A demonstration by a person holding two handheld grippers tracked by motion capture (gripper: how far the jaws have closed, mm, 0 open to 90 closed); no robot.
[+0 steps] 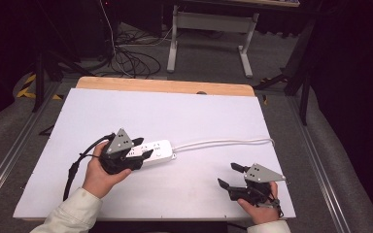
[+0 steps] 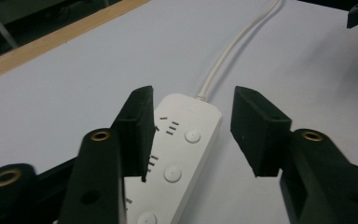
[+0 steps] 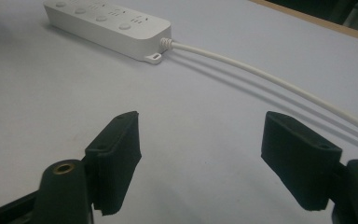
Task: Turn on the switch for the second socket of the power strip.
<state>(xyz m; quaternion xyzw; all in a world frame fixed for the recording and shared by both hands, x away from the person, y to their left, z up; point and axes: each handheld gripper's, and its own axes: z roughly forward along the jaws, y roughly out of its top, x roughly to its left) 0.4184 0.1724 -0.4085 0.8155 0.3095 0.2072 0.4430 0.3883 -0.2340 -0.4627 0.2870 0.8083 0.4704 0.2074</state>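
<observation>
Left claw (image 2: pixel 192 128) of mine sits around the near end of the white strip (image 2: pixel 177 156), with one pad on each side. One pad (image 2: pixel 137 126) is right against the strip's edge, and the other pad (image 2: pixel 256 128) is apart from it, with bare table showing between. So I am not holding it yet. I think I am in the grabbing step. Next I should squeeze until both pads press the sides. The cord (image 2: pixel 228 51) runs away from my claw, far ahead. Over by my other hand, the right claw (image 3: pixel 200 156) is wide open over the table (image 3: pixel 51 107) with nothing in it, and the strip lies well ahead of it.
</observation>
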